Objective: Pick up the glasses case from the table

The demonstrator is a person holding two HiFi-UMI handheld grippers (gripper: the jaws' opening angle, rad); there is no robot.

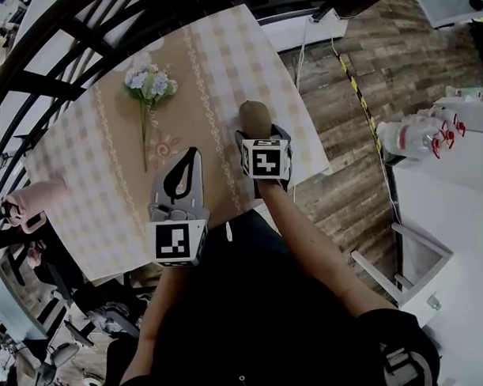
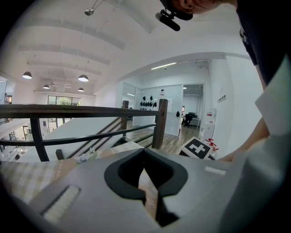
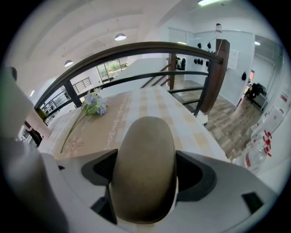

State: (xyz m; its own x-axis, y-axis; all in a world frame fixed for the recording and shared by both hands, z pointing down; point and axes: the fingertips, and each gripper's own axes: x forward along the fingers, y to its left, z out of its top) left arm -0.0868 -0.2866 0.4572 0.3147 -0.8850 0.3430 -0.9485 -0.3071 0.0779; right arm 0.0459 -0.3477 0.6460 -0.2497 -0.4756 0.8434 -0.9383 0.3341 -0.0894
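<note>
An olive-brown glasses case [image 1: 255, 116] sits between the jaws of my right gripper [image 1: 260, 134], which is shut on its near end. In the right gripper view the case [image 3: 143, 164] fills the gap between the jaws of the right gripper [image 3: 143, 182] and points out over the checked tablecloth [image 3: 150, 102]. Whether it still touches the table I cannot tell. My left gripper [image 1: 187, 161] hovers over the table to the left of the case, shut and holding nothing. In the left gripper view the jaws of the left gripper [image 2: 145, 163] meet at their tips.
A bunch of pale blue flowers [image 1: 149, 85] lies on the table [image 1: 83, 186] at the back left. A dark railing [image 1: 70, 44] runs behind the table. Spray bottles [image 1: 417, 134] stand on a white surface to the right. A pink object [image 1: 32, 199] sits past the table's left edge.
</note>
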